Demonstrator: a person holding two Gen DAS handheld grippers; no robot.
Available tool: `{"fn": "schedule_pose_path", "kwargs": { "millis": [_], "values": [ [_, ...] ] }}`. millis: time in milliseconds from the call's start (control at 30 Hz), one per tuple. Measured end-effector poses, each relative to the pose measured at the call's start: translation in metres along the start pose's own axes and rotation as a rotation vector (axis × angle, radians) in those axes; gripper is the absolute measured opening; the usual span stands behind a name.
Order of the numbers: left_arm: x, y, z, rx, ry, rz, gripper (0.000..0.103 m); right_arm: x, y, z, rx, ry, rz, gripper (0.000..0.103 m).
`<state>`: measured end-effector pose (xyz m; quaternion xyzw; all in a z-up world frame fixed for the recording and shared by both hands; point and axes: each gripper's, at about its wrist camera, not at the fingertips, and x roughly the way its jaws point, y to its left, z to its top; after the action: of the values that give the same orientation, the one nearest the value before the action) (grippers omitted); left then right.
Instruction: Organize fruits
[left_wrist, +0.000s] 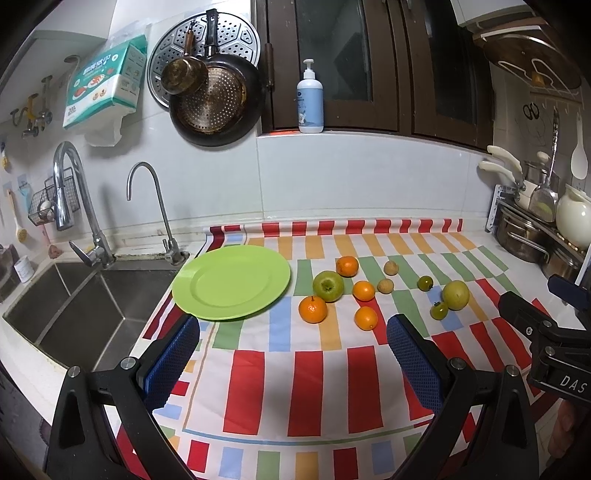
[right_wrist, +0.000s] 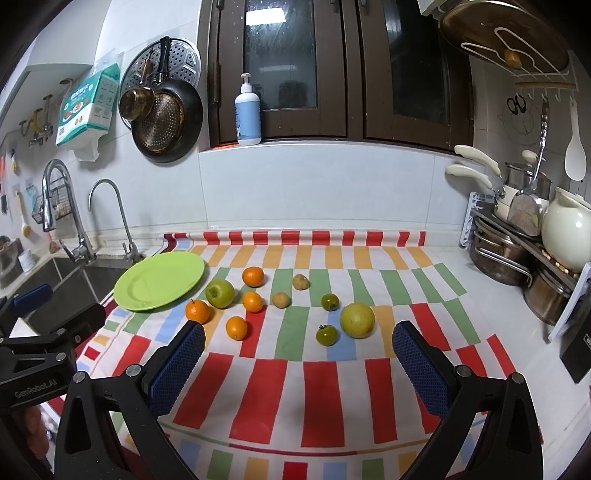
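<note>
- Your green plate (left_wrist: 231, 282) sits flat and bare beside the sink.
- Four oranges (left_wrist: 313, 309), two green apples (left_wrist: 328, 285), two green tomatoes (left_wrist: 439, 310) and two small brown fruits (left_wrist: 385, 285) lie loose to its right.

Lime-green plate (left_wrist: 231, 282), orange mandarins (left_wrist: 313, 309), green apple (left_wrist: 328, 285), red-orange-green-blue striped cloth (left_wrist: 314, 387), blue-padded tongs (left_wrist: 291, 354)

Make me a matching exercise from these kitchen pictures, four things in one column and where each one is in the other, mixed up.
Things:
1. green plate
2. pump bottle
3. frying pan
4. yellow-green apple

Places:
A. hanging on the tiled wall
B. on the striped cloth, beside a small green tomato
C. on the window ledge
D. on the striped cloth, next to the sink

Pairs: 1-D, 2-C, 3-A, 4-B
</note>
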<state>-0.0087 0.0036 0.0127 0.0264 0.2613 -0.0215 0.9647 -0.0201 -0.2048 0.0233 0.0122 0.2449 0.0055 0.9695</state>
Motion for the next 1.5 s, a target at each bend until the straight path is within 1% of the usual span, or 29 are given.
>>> {"fn": "schedule_pose_path", "kwargs": {
  "millis": [433, 700, 900, 1067, 1233, 1300, 1400, 1500],
  "values": [
    [0.021, -0.008, 0.002, 0.043, 0.015, -0.03, 0.103, 0.019, -0.004, -0.001, 0.006, 0.026, -0.003, 0.102],
    [0.048, -0.021, 0.01, 0.093, 0.03, -0.078, 0.102, 0.043, -0.009, 0.002, 0.015, 0.063, -0.009, 0.102],
    [0.075, -0.033, 0.011, 0.135, 0.068, -0.124, 0.098, 0.069, -0.016, 0.0, 0.036, 0.116, -0.014, 0.102],
    [0.1, -0.042, 0.01, 0.161, 0.111, -0.154, 0.093, 0.09, -0.021, -0.002, 0.049, 0.152, -0.017, 0.102],
    [0.122, -0.052, 0.007, 0.186, 0.156, -0.18, 0.088, 0.114, -0.026, -0.007, 0.059, 0.212, -0.007, 0.097],
    [0.13, -0.057, 0.005, 0.198, 0.169, -0.19, 0.088, 0.123, -0.027, -0.009, 0.061, 0.234, -0.001, 0.093],
    [0.142, -0.063, 0.003, 0.214, 0.193, -0.207, 0.084, 0.136, -0.029, -0.014, 0.063, 0.268, 0.012, 0.089],
    [0.154, -0.069, 0.0, 0.227, 0.219, -0.222, 0.082, 0.148, -0.032, -0.019, 0.071, 0.303, 0.02, 0.086]
  ]
}}
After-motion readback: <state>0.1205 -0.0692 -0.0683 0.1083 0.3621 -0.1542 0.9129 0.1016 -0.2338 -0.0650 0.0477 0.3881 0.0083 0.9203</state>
